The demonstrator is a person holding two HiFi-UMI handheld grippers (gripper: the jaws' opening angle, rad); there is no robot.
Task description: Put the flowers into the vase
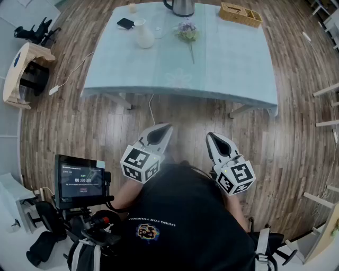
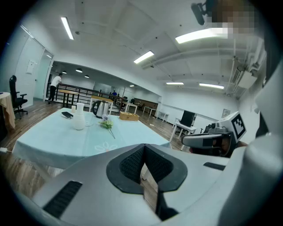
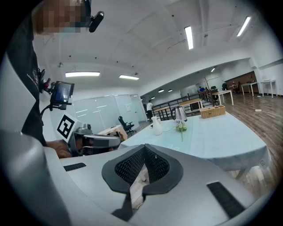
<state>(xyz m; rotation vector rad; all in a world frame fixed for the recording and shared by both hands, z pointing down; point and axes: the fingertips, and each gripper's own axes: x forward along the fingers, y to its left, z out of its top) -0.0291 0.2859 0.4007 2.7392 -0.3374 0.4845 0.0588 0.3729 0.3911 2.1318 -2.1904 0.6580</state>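
- Open-plan office: long ceiling light strips (image 2: 194,36) and glass partition walls (image 3: 95,114).
- Desks (image 2: 180,128), a monitor (image 2: 188,118) and a wheeled office chair (image 2: 17,99) stand around.
- A wood-plank floor (image 1: 175,114) surrounds a cloth-covered surface (image 1: 228,69).

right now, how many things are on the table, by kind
vase: 1
flower bunch: 1
kettle: 1
wicker basket: 1
phone: 1
small beige cylinder: 1
total: 6
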